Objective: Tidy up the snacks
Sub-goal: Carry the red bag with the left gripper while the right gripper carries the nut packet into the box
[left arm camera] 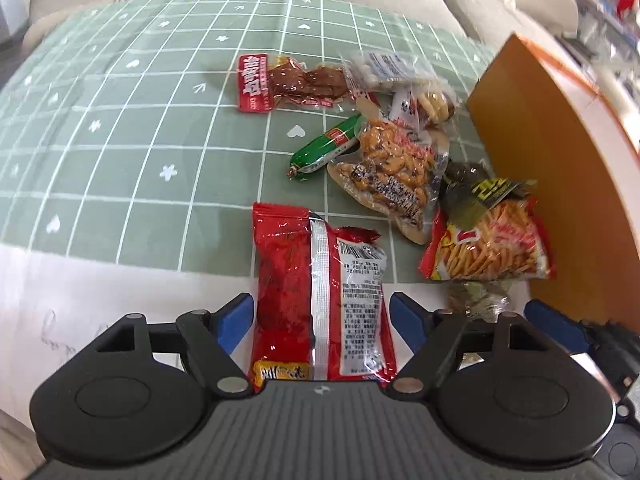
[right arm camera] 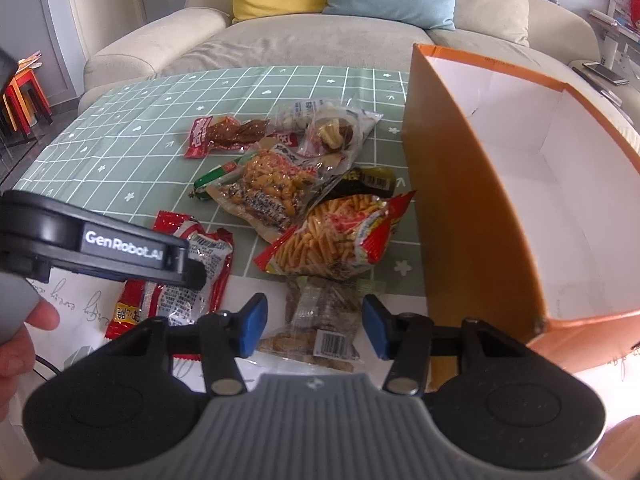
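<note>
Snacks lie clustered on a green grid tablecloth (right arm camera: 132, 140), just left of an open orange box (right arm camera: 460, 216) with a white interior: a red foil packet (left arm camera: 320, 300) nearest left, a clear packet of nuts (right arm camera: 320, 320) nearest centre, a bag of orange sticks (right arm camera: 336, 236) behind it. Left gripper (left arm camera: 320, 320) stands open, its blue pads (left arm camera: 236, 320) either side of the red foil packet. Right gripper (right arm camera: 316, 324) is likewise open, straddling the clear packet of nuts; a beige sofa (right arm camera: 312, 40) lies far behind.
</note>
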`<state>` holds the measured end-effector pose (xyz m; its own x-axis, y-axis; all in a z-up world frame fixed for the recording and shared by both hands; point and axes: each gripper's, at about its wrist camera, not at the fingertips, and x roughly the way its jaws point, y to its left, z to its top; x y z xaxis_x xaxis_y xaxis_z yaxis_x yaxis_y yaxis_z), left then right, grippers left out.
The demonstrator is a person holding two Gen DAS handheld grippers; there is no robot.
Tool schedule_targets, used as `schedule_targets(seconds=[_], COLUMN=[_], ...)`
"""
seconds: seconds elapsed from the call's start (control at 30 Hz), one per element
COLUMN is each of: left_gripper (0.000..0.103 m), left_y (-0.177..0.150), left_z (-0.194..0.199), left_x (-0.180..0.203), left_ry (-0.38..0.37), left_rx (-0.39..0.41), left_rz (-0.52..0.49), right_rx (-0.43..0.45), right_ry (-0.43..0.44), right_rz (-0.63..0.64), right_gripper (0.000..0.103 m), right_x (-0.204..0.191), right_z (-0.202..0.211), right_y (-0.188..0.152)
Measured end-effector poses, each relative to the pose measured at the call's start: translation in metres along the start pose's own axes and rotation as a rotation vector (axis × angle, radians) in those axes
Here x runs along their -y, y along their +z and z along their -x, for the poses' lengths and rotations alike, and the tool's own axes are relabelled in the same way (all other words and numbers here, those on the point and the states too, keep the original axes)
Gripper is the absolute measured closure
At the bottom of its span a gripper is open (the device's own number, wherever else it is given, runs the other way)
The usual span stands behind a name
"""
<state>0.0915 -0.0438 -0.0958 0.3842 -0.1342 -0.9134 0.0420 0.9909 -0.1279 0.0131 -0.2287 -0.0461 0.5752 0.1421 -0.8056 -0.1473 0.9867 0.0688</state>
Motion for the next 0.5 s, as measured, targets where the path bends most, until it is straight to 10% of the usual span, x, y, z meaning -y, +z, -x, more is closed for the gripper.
schedule_targets(seconds=[0.5], left_gripper=[0.008], left_y=[0.002], left_z=[-0.016], left_x=[0.022], left_ry=[0.101], left_rx=[-0.013], left_rz=[-0.113], right_rx=[-0.057], right_ry=[0.02], right_rz=[-0.044], right_gripper=[0.057], right_x=[0.009], right_z=[-0.023], right_y=[-0.001])
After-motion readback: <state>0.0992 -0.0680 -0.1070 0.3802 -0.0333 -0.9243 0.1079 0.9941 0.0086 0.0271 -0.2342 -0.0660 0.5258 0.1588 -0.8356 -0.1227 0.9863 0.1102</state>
